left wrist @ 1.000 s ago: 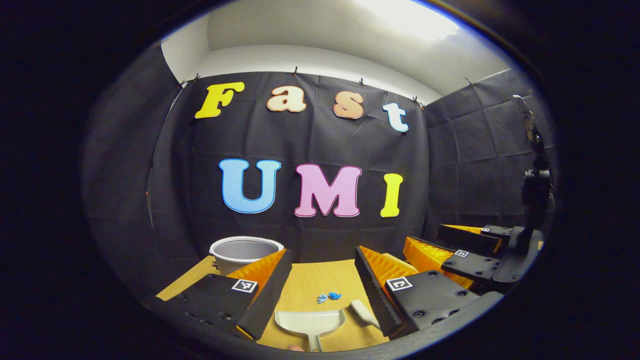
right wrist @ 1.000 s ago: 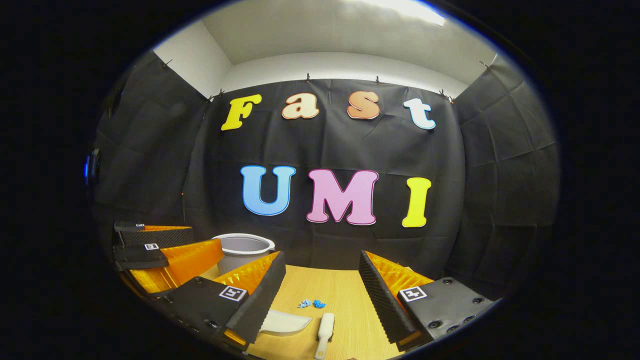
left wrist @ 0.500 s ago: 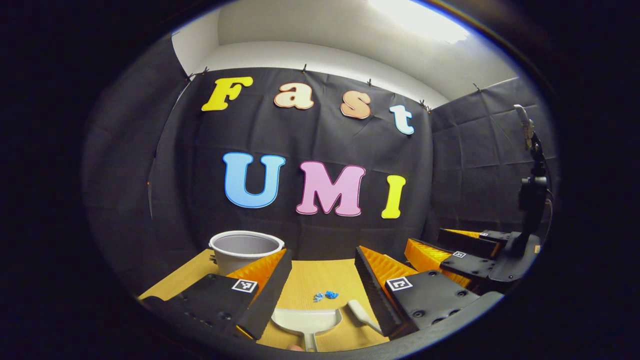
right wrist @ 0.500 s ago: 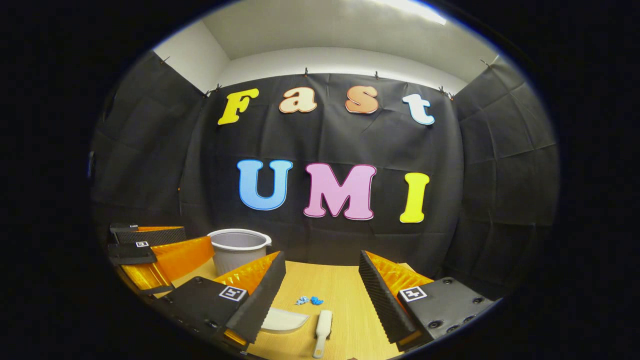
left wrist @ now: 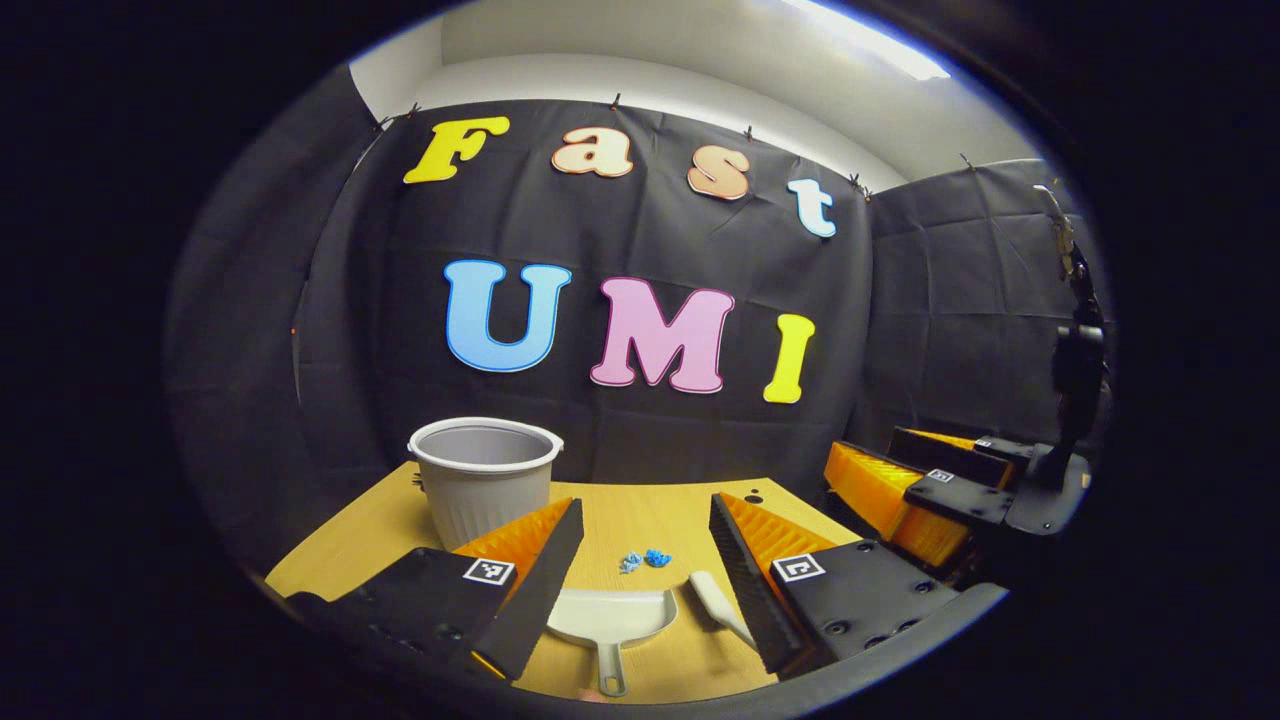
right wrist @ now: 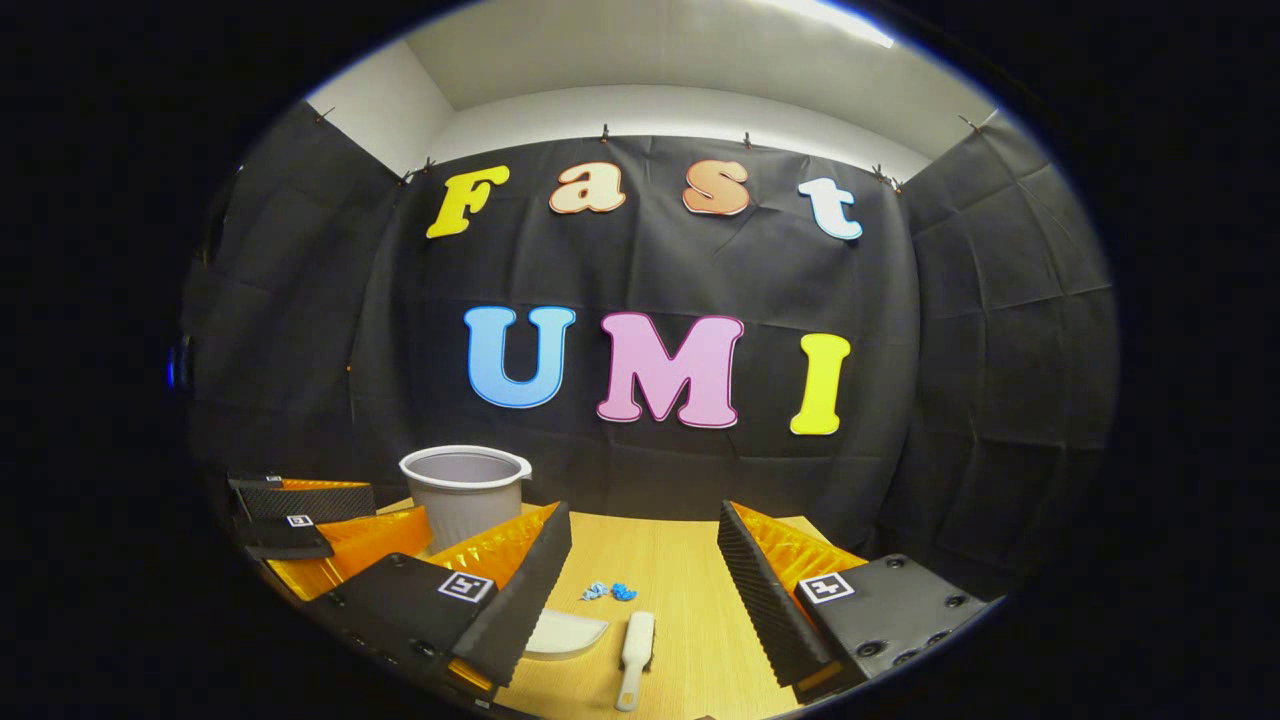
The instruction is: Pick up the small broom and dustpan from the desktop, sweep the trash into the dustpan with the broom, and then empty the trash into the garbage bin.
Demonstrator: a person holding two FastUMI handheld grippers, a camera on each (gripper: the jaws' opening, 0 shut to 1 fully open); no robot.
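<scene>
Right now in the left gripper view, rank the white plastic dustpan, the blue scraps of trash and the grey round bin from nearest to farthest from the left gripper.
1. White plastic dustpan, between its fingers.
2. Blue trash scraps, just beyond, centre.
3. Grey round bin, far left on the desktop.

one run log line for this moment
phase: approach | left gripper: open over white plastic dustpan | right gripper: open over white broom | blue trash: unswept
</scene>
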